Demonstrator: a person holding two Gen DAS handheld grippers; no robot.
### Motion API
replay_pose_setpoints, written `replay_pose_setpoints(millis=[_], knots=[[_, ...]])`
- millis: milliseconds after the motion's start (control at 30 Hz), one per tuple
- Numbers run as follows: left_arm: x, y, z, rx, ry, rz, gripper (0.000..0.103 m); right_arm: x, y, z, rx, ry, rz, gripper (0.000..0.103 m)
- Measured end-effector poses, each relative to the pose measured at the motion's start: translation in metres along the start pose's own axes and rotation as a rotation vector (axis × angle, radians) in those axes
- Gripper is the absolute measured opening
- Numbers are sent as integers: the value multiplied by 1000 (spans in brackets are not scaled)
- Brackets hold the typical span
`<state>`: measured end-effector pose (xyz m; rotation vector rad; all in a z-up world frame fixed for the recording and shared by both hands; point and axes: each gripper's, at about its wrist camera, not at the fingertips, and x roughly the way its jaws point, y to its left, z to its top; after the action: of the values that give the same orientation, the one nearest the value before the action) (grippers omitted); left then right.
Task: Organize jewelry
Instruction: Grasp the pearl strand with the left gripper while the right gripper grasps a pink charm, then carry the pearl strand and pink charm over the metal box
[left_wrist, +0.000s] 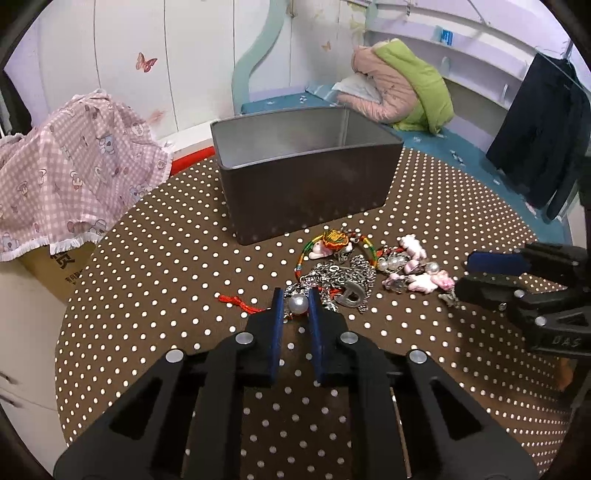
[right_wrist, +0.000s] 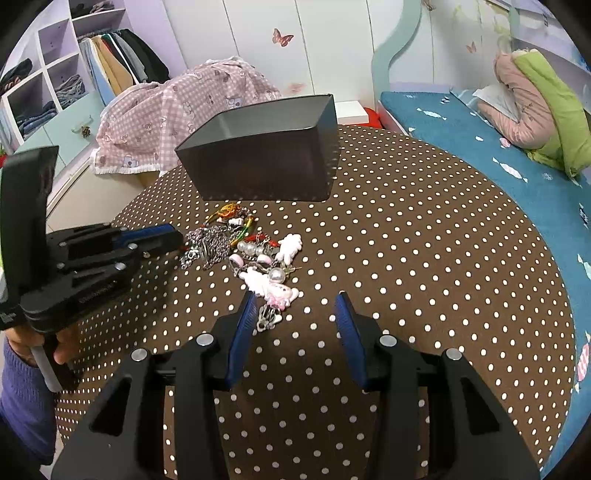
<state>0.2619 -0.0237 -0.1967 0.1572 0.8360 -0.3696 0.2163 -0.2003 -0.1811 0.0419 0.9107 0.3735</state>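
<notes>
The left gripper (left_wrist: 298, 304) is closed on a white pearl bead (left_wrist: 298, 305) at the near left edge of the jewelry pile (left_wrist: 354, 269). Judged light but round and slippery, the bead will likely drag tangled chain; grip across its middle. The pile lies just in front of the dark open box (left_wrist: 306, 173) on the dotted tablecloth (left_wrist: 166, 277). The right gripper (right_wrist: 293, 314) stands open, touching nothing, near the pink charms (right_wrist: 275, 290). A bed (right_wrist: 480, 147) lies far right.

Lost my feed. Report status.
Left tool shut on pearl bead. Right tool open, empty. Jewelry pile outside grey box. Path clear.
</notes>
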Motion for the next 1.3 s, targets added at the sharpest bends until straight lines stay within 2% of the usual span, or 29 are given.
replay_pose_setpoints(millis=[233, 467, 500, 567, 767, 800, 1033, 1300], knots=[[-28, 3, -5, -23, -44, -24, 13, 3, 15, -6, -56, 10, -7, 42], [-41, 0, -9, -16, -61, -18, 13, 13, 30, 0, -112, 11, -76, 41], [-41, -2, -9, -13, -63, -16, 13, 14, 32, -1, -125, 14, -84, 38], [-42, -4, -10, -5, -62, -23, 13, 15, 36, -1, -151, 16, -112, 18], [-45, -5, -5, -5, -67, -38, 13, 12, 32, -4, -156, 10, -138, 14], [-46, -5, -4, -6, -71, -41, 13, 9, 29, -5, -152, 7, -136, 11], [-57, -6, 13, -5, -100, -80, 13, -14, 20, 5, -116, -29, -111, 11], [-67, -6, 52, 11, -148, -120, 13, -38, 19, 46, -82, -115, -47, 11]])
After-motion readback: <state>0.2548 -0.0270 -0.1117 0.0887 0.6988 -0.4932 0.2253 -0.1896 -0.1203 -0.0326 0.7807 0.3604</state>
